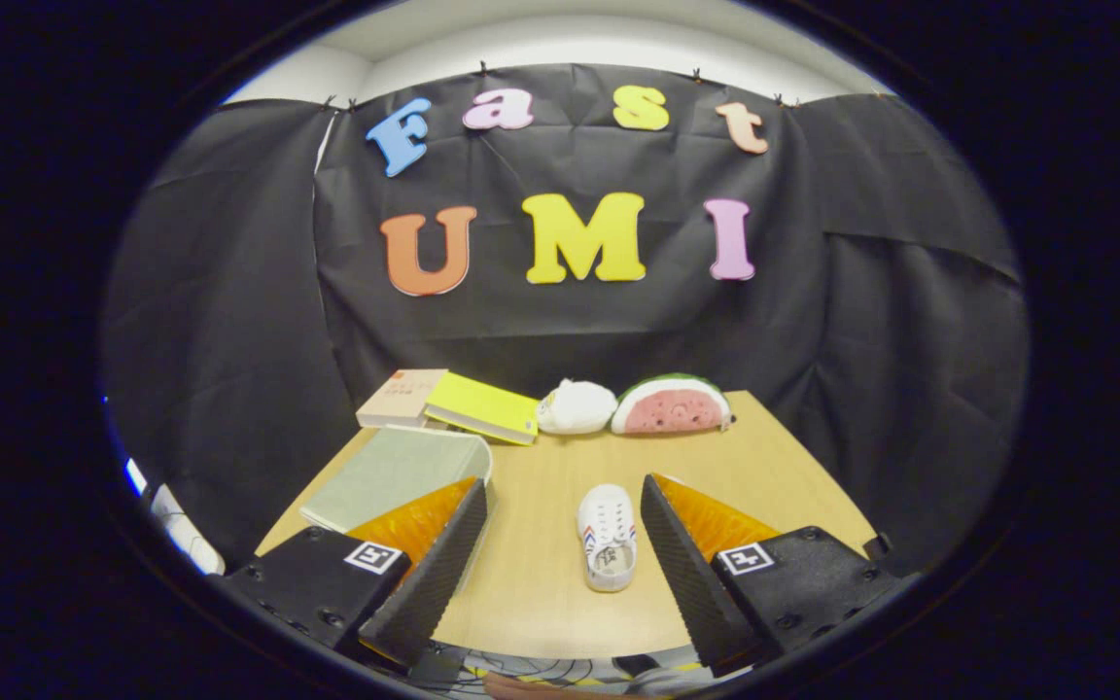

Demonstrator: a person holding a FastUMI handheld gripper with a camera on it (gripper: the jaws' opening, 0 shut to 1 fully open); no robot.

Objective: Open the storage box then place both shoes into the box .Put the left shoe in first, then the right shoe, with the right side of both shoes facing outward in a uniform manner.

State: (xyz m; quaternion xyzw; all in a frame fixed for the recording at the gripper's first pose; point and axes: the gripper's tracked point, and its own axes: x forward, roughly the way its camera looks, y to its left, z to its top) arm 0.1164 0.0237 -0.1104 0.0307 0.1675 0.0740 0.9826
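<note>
Box (395,472) sits on the table's (541,593) left side, lid closed, partly behind your left finger. Your gripper (565,506) hangs spread wide, gripping nothing. One shoe (608,537) lies between the fingers, nearer the right one. Far edge has two books (453,401), a white plush (577,406) and a watermelon plush (672,405).

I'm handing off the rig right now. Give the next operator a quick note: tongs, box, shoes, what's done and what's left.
Tongs: open, holding nothing, hovering above the table.
Storage box: lid closed, behind the left finger.
White shoe: lies on the table between the fingers, nearer the right one.
Another white shoe: seemingly at the far edge, beside the watermelon toy.
Done: nothing yet.
Left: open box, load both shoes.
</note>
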